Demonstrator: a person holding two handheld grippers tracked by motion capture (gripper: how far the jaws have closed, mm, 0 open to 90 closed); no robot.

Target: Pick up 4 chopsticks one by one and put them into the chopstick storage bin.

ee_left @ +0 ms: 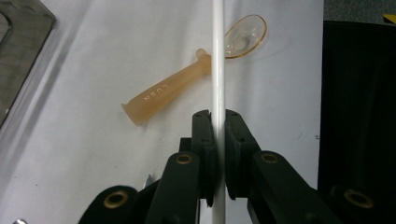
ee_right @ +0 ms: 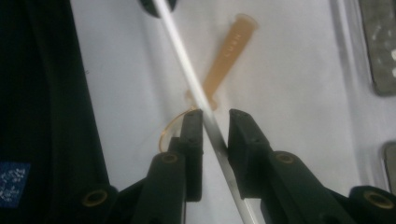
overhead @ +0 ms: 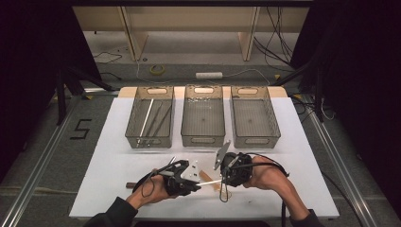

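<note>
Sorting looks partly done in the high view: the left bin [overhead: 150,118] near the table's [overhead: 302,189] far edge already holds long sticks, the middle bin [overhead: 203,116] a few small bits, and the right bin [overhead: 255,117] looks bare. Near the front edge, both grippers meet on a white stick [overhead: 210,182]. In the left gripper view, the left gripper [ee_left: 218,122] is clamped on the stick, above an amber spoon [ee_left: 196,84] lying on the table. In the right gripper view, the right gripper [ee_right: 215,119] has its jaws slightly apart, the stick running loose between them. Judging by this, the handover is finishing; the stick and spoon remain to be binned.
</note>
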